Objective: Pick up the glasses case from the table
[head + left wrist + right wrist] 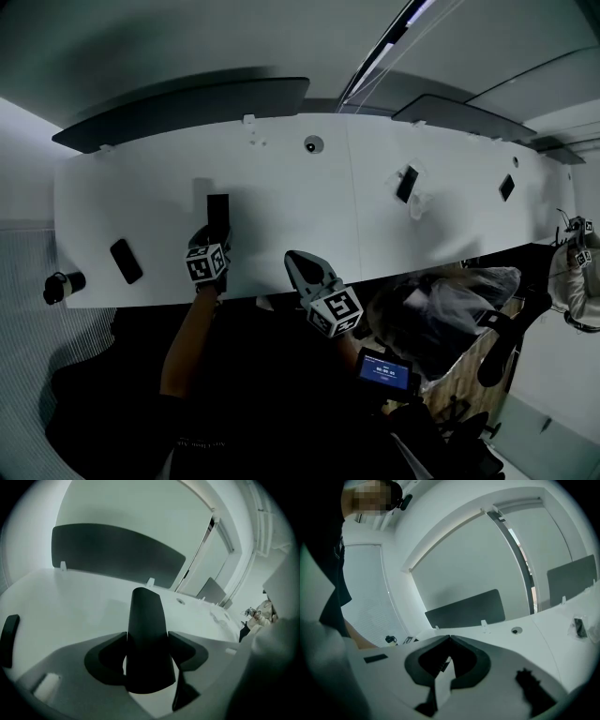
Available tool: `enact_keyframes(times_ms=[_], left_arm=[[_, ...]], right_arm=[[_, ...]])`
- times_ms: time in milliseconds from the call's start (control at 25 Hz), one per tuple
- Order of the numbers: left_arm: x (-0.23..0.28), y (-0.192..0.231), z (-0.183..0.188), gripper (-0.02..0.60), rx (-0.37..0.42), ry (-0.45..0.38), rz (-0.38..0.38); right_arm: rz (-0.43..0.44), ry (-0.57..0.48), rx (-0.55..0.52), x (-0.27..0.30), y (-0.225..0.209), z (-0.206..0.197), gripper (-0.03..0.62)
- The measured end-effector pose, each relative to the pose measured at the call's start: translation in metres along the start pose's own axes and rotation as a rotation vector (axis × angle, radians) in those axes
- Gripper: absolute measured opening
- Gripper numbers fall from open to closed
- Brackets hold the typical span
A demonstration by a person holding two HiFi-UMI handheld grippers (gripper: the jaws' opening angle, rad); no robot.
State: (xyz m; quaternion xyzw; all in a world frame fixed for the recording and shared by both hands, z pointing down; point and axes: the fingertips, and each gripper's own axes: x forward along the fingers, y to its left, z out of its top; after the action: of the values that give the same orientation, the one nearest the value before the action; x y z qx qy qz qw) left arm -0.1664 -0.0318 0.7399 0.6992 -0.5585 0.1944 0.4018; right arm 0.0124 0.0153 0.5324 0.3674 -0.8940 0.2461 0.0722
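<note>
The glasses case (217,210) is a long black case over the white table (281,206), near its front edge. My left gripper (214,234) is shut on its near end. In the left gripper view the case (146,620) stands between the two dark jaws and sticks out forward past them, with my left gripper (147,644) pressing on both its sides. A faint shadow lies on the table beside the case. My right gripper (294,259) hovers at the table's front edge, to the right. Its jaws meet at the tips with nothing between them, as the right gripper view (449,638) shows.
A black phone (126,261) lies at the table's left front, with a small bottle (64,284) at the left corner. Two more dark items (407,184) (506,187) lie to the right. Dark divider panels (187,108) line the far edge. A person (574,277) stands at far right.
</note>
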Motion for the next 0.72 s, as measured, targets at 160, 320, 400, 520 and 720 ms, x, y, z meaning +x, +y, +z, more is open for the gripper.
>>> enact_keyframes(times_ms=[160, 320, 400, 520, 720], left_arm=[[-0.046, -0.028, 0.049, 0.279, 0.074, -0.175, -0.153], [-0.109, -0.033, 0.079, 0.278, 0.079, -0.320, -0.231], [-0.112, -0.025, 0.074, 0.276, 0.031, -0.336, -0.232], [-0.102, -0.005, 0.064, 0.273, -0.109, -0.351, -0.249], [-0.115, -0.005, 0.074, 0.275, -0.384, -0.475, -0.413]], right_arm=[[0.027, -0.027, 0.005, 0.010, 0.007, 0.012, 0.008], [0.114, -0.075, -0.017, 0.023, 0.024, 0.027, 0.008], [0.129, -0.065, -0.026, 0.026, 0.024, 0.029, 0.008], [0.128, -0.050, -0.028, 0.034, 0.023, 0.030, 0.008], [0.160, -0.068, 0.019, 0.037, 0.028, 0.036, 0.008]])
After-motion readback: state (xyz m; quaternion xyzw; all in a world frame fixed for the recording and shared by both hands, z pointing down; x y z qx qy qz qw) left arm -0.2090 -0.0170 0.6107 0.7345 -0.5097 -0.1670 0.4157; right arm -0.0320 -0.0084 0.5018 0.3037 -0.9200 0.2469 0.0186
